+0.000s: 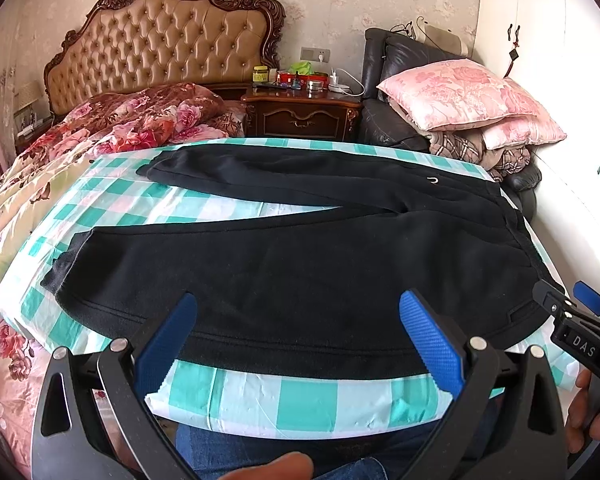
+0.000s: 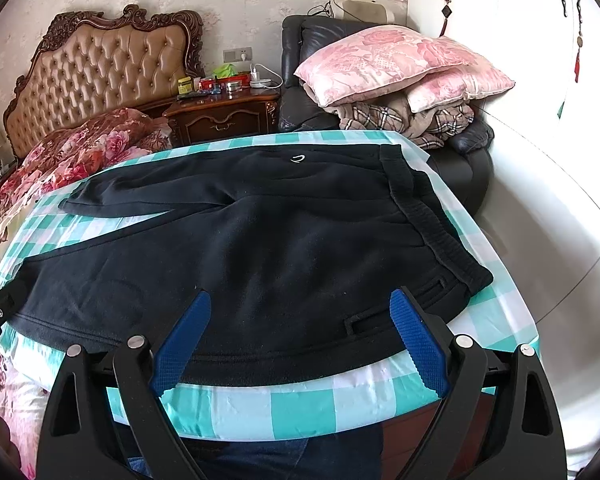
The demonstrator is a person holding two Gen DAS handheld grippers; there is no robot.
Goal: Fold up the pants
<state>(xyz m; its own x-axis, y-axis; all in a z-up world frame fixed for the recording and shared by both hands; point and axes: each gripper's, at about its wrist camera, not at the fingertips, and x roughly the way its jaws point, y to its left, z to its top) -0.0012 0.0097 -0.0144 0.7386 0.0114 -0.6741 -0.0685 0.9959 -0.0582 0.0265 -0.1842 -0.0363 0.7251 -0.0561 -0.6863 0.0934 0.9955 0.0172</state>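
Black pants (image 1: 300, 264) lie flat on a teal and white checked cloth (image 1: 284, 396). Their two legs stretch to the left, and the waistband (image 2: 428, 220) is at the right. My left gripper (image 1: 300, 300) hovers open over the near leg at the front edge, with nothing between its blue pads. My right gripper (image 2: 300, 296) stands open above the hip part near the waistband, also holding nothing. Each gripper shows at the edge of the other's view: the right gripper (image 1: 560, 290) beside the waistband corner, the left gripper (image 2: 0, 292) by the near leg.
A bed with a floral quilt (image 1: 132, 128) and a tufted headboard lies at the back left. A wooden nightstand (image 1: 304, 116) holds small items. A dark chair piled with pink pillows (image 2: 396, 64) stands at the back right. A person's jeans-clad legs (image 1: 228, 452) are below the table edge.
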